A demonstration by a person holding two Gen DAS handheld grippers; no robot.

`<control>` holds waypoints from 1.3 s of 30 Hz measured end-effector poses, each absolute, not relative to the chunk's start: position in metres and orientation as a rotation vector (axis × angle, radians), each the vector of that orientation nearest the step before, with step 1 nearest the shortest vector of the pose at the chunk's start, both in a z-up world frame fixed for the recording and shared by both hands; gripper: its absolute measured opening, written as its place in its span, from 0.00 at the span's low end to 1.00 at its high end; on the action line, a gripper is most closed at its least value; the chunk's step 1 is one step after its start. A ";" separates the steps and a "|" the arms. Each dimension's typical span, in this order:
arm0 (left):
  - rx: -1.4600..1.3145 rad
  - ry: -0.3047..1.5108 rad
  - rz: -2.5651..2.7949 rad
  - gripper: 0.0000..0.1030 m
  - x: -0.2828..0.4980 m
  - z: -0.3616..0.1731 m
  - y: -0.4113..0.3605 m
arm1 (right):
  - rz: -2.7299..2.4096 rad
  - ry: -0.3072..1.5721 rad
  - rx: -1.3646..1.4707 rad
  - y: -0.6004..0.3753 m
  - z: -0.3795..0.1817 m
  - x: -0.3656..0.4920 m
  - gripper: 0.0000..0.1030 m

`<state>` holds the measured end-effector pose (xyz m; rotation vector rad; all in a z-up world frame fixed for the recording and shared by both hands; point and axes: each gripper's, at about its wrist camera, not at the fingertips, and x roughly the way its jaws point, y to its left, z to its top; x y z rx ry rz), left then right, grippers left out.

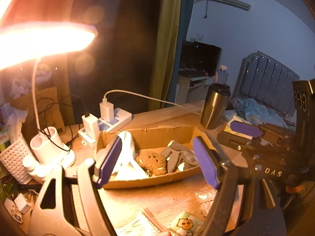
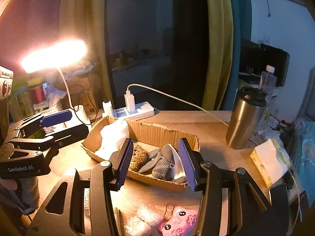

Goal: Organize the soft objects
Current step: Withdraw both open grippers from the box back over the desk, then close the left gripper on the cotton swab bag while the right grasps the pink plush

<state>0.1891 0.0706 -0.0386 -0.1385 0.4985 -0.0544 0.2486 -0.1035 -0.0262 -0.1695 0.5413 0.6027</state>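
1. At the near edge of the desk, a pink plush toy with a bead chain is lying beside a white fluffy piece, both directly below the right gripper.
2. In the left wrist view, a small packet with a cartoon cookie face is resting at the near edge, with crinkled clear plastic lying just beyond it.
3. The right gripper is hovering with its 2 purple-padded fingers spread apart and gripping nothing, framing the right half of the cardboard tray.
4. The left gripper is likewise standing released, its fingers apart and empty, pointing at the same cardboard tray from the near side.
5. Inside the tray, 3 soft things are lying in a row: a white cloth bunched at the left end, a brown knitted bear in the middle, and grey dotted socks at the right end, seemingly over something white, though that is hard to make out.
6. A tissue pack is sitting near the right edge of the desk.
7. A steel tumbler is standing upright towards the far right corner.
8. A white power strip with 2 chargers plugged in is lying along the far edge behind the tray.
9. A lit desk lamp is glaring over the far left corner.
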 end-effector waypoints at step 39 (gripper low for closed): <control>-0.157 0.424 -0.023 0.79 0.090 -0.035 0.045 | 0.546 0.481 -0.167 -0.160 -0.023 0.159 0.59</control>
